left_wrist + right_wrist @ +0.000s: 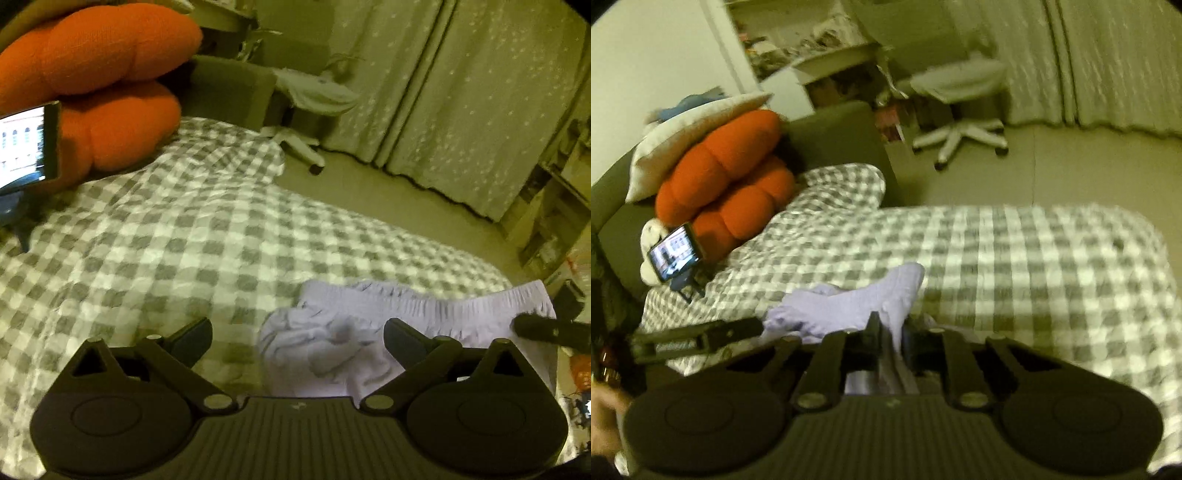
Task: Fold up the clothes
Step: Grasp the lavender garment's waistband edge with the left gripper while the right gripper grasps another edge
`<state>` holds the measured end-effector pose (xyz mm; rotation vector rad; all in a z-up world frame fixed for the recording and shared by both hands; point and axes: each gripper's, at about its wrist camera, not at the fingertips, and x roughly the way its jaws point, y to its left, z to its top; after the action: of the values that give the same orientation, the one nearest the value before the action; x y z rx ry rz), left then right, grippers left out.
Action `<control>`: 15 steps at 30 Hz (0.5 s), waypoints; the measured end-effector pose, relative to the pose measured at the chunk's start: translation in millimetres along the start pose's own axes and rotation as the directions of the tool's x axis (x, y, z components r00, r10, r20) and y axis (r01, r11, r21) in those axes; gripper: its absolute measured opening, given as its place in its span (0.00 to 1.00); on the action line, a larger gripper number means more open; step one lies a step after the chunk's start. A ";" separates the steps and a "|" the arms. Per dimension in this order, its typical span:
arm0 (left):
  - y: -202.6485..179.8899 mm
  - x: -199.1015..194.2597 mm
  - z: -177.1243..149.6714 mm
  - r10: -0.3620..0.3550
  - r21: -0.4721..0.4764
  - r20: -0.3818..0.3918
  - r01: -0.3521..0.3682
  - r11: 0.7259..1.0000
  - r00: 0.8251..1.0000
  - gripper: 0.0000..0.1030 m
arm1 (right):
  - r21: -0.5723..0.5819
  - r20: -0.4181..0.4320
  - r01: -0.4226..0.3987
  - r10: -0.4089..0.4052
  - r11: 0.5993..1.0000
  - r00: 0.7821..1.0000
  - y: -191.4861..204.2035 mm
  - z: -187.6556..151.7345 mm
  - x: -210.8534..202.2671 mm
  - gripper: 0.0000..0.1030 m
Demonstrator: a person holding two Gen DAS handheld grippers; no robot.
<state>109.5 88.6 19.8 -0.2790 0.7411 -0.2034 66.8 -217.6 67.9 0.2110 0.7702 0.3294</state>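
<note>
Right wrist view: right claw [888,332] clamped on a fold of pale lilac garment [849,306].

From the pinch the cloth stretches away and leftward across the bed [1015,251]. Left claw [297,336] gapes wide, holding nothing, over the garment's crumpled end; its elastic waistband runs side to side. Grey-checked bedcover, orange cushions [727,177], propped phone [675,256], swivel chair [960,110], starred curtains [461,92].

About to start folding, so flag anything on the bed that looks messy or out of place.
The pale lilac garment lies crumpled near the edge of the checked bedspread, one end bunched, not flat. The right tongs pinch one end of it. Nothing looks spilled or damaged.
</note>
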 end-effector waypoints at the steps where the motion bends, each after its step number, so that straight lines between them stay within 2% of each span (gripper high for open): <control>1: -1.4 2.4 2.4 -0.024 0.005 0.007 0.024 1.000 1.000 0.96 | -0.018 0.004 -0.010 0.010 1.000 1.000 1.8 -1.8 -4.2 0.12; 4: -7.8 15.5 4.8 -0.019 0.031 -0.007 0.019 0.999 1.000 0.96 | -0.027 0.007 -0.021 0.022 0.999 1.000 2.7 -0.2 -8.4 0.12; 5: -10.4 22.1 4.6 0.000 0.039 -0.021 0.001 0.999 1.000 0.92 | -0.024 0.007 -0.021 0.022 0.999 1.000 1.3 -0.4 -10.4 0.12; 6: -13.4 27.6 4.1 0.009 0.050 -0.032 -0.007 0.999 0.999 0.76 | -0.029 0.002 -0.012 0.012 1.000 1.000 1.1 -1.3 -9.6 0.12; 7: -17.1 31.0 3.5 0.010 0.063 -0.045 -0.007 0.998 0.999 0.65 | -0.034 -0.002 -0.003 0.003 0.999 1.000 0.9 -2.3 -8.6 0.12; 8: -21.0 33.4 2.9 0.010 0.076 -0.059 -0.006 0.997 0.998 0.47 | -0.039 -0.007 0.006 -0.006 0.999 1.000 0.7 -3.3 -7.7 0.12; 9: -23.4 35.3 1.9 0.011 0.085 -0.069 -0.005 0.996 0.998 0.39 | -0.050 -0.010 0.019 -0.019 0.999 1.000 0.0 -6.0 -5.7 0.12; 10: -25.5 35.6 1.5 0.009 0.091 -0.072 -0.002 0.996 0.997 0.35 | -0.052 -0.008 0.033 -0.033 0.998 0.999 -0.8 -7.5 -5.6 0.12; 12: -29.4 32.2 2.5 -0.009 0.091 -0.062 0.015 0.996 0.998 0.03 | -0.049 0.018 0.049 -0.048 0.998 0.999 -4.2 -7.2 -11.1 0.12; 15: -35.5 27.4 8.5 -0.031 0.064 -0.041 0.034 0.997 0.999 0.00 | -0.055 0.070 0.059 -0.055 0.997 0.996 -4.0 -7.6 -21.3 0.11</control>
<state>132.1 49.0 19.8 -0.2258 0.7682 -0.2641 48.0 -228.6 75.1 0.1458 0.6965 0.2883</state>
